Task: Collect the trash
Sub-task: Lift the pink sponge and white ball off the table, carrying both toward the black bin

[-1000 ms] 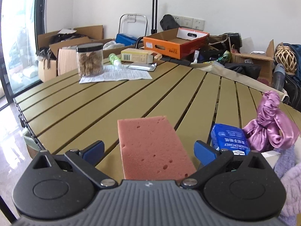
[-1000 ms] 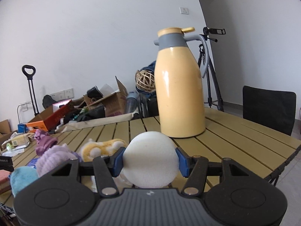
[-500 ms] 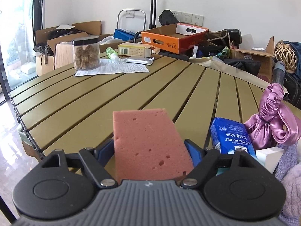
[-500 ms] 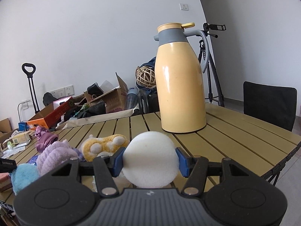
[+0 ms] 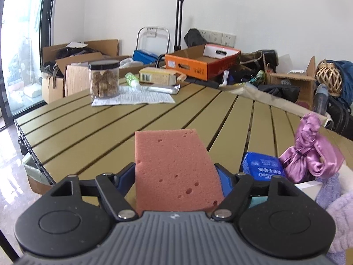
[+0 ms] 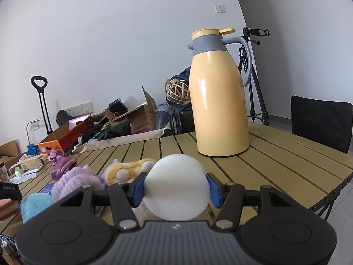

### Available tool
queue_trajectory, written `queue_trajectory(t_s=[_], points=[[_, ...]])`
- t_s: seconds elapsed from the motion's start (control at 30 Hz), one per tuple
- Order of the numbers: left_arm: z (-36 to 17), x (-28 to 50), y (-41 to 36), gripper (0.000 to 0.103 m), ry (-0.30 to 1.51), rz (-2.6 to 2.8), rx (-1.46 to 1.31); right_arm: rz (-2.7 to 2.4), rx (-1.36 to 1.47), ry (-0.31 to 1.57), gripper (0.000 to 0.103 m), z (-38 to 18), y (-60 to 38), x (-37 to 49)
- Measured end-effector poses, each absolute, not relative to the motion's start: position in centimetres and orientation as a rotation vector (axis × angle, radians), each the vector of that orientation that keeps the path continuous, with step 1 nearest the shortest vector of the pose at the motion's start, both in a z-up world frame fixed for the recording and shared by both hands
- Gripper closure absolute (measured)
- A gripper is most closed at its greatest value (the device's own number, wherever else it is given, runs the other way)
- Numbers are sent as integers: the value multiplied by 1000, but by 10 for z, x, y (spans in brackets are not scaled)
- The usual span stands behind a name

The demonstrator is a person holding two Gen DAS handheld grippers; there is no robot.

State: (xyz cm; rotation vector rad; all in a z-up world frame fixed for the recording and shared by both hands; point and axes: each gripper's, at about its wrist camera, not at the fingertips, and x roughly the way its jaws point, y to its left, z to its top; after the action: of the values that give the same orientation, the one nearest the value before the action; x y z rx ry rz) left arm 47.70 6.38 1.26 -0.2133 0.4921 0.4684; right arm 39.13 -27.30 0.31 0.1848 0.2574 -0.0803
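Sponge (image 5: 176,167), pink, is being clamped by the left gripper (image 5: 176,176), jaws just closed, long axis pointing forward; white foam ball (image 6: 176,190) is being pinched by the right gripper (image 6: 175,191).

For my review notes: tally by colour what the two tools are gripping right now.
Pink: 1, the sponge in the left tool, whose jaws have just been closing on it.
White: 1, the foam ball in the right tool.
Total: 2
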Motion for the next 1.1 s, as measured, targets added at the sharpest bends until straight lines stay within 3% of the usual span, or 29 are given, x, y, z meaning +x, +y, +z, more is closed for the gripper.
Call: queue_trajectory(t_s=[0.57, 1.1], points=[[44, 410, 43, 27, 359, 363, -122, 8, 156, 210, 47, 14, -253, 363], [28, 334, 32, 27, 352, 275, -50, 81, 118, 216, 47, 12, -224, 314]])
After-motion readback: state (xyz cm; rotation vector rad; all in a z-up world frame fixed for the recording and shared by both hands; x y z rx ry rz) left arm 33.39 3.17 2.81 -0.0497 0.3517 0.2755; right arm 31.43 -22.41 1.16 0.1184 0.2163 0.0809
